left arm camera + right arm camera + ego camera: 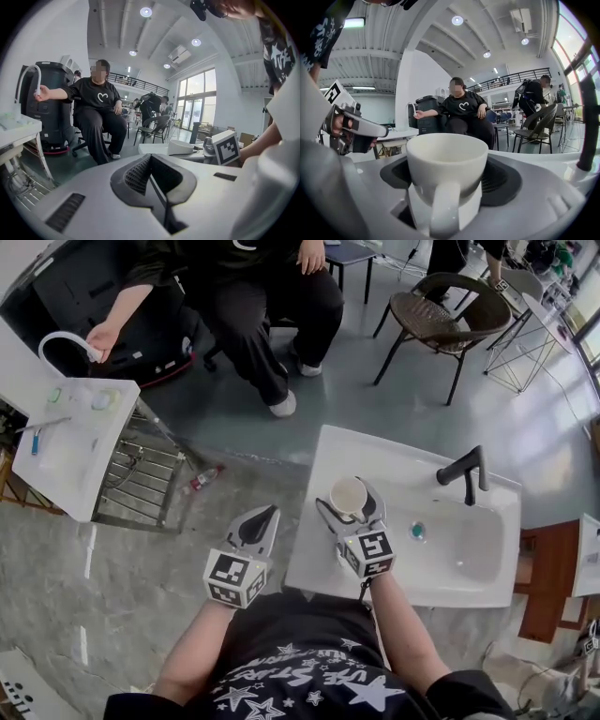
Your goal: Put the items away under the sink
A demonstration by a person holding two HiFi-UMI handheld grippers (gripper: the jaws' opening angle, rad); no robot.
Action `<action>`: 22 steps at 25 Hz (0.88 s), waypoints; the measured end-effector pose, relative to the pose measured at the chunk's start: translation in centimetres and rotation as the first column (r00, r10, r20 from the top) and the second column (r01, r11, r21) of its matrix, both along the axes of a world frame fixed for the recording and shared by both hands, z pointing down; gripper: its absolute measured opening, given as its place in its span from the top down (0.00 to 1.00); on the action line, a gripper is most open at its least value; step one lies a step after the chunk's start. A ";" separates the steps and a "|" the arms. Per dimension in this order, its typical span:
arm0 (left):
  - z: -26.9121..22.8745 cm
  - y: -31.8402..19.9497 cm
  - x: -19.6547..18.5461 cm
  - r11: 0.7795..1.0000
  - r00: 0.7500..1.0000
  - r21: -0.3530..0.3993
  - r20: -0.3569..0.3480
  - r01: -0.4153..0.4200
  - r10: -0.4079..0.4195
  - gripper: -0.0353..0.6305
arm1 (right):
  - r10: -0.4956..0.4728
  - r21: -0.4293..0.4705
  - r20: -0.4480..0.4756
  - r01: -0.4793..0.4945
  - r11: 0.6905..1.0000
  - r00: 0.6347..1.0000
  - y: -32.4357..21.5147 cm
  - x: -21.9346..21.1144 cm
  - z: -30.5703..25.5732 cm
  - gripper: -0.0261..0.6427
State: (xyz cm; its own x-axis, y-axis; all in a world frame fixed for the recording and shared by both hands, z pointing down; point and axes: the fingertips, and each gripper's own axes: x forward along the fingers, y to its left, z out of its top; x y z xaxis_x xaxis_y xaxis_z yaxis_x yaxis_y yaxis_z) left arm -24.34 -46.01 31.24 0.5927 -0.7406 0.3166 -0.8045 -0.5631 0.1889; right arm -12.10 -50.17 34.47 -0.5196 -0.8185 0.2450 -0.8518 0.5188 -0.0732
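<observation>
A white cup [349, 495] sits between the jaws of my right gripper [350, 502], over the left rim of the white sink [469, 563]. In the right gripper view the cup [446, 157] fills the gap, handle toward the camera, with the pads against its sides. My left gripper [265, 516] hangs left of the sink over the floor, jaws shut together and empty. The left gripper view shows its closed tips [151, 157] and, beyond them, the cup [180, 147] on the sink edge. A black faucet [466, 470] stands at the back of the basin.
A second white sink top [70, 442] on a metal frame stands at the left, with a small bottle [202, 479] on the floor beside it. A seated person [253, 306] and a wicker chair [441, 320] are ahead. A wooden cabinet [548, 587] is at the right.
</observation>
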 end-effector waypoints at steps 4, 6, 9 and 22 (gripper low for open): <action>-0.5 1.1 0.8 0.999 0.999 0.010 0.007 0.032 -0.032 0.93 | -0.016 0.013 0.051 0.016 1.000 0.999 1.1 1.4 -2.0 0.37; -0.7 1.9 1.4 0.998 0.999 0.016 0.007 0.053 -0.053 0.93 | -0.056 0.018 0.065 0.055 0.998 0.996 2.2 1.8 -2.9 0.37; -1.0 3.6 2.6 0.996 0.996 0.021 0.005 0.092 -0.092 0.93 | -0.119 0.046 0.071 0.116 0.992 0.990 4.2 2.5 -4.3 0.37; -2.5 15.1 11.3 0.968 0.970 0.058 0.005 0.242 -0.243 0.93 | -0.263 0.081 0.120 0.255 0.964 0.957 16.8 10.8 -7.5 0.37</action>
